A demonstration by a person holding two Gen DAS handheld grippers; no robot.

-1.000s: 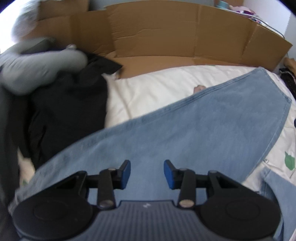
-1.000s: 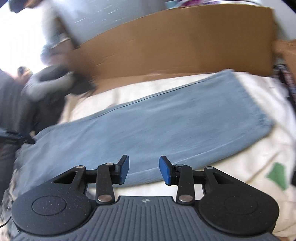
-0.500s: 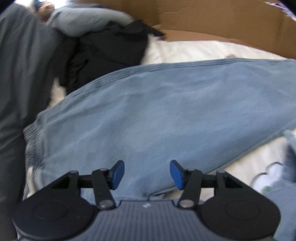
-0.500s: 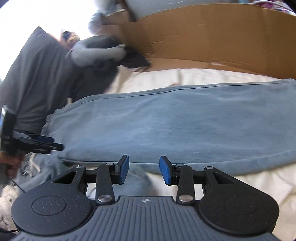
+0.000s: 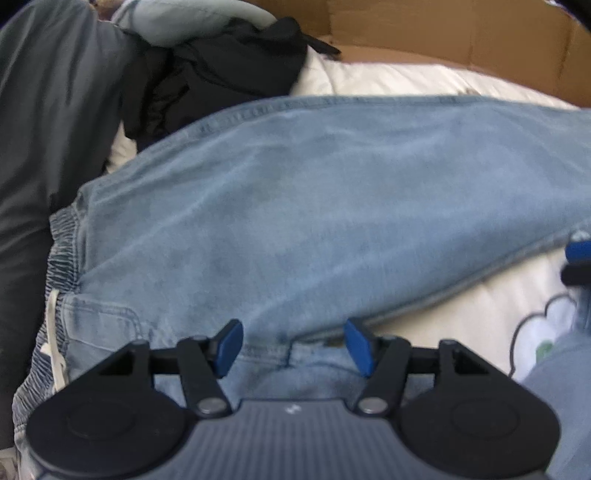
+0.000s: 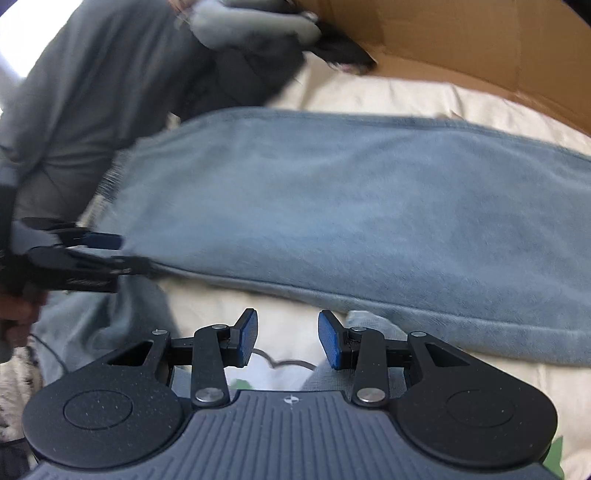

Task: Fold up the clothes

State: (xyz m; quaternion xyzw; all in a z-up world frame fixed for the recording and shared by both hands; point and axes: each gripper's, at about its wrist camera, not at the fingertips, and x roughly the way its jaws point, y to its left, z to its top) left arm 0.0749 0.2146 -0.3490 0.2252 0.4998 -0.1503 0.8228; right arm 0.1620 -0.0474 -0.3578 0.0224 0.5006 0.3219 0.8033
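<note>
Your jeans look soft but heavy — grip the waistband; both claws — left, right — gape, holding nothing.

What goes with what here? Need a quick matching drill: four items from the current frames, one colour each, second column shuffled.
Items:
1. jeans
2. cardboard
3. bedsheet
4. jacket

Colours:
A. black
B. cream white
C. light blue
D. brown

Pairs: 1-C, 2-D, 3-B, 4-A
</note>
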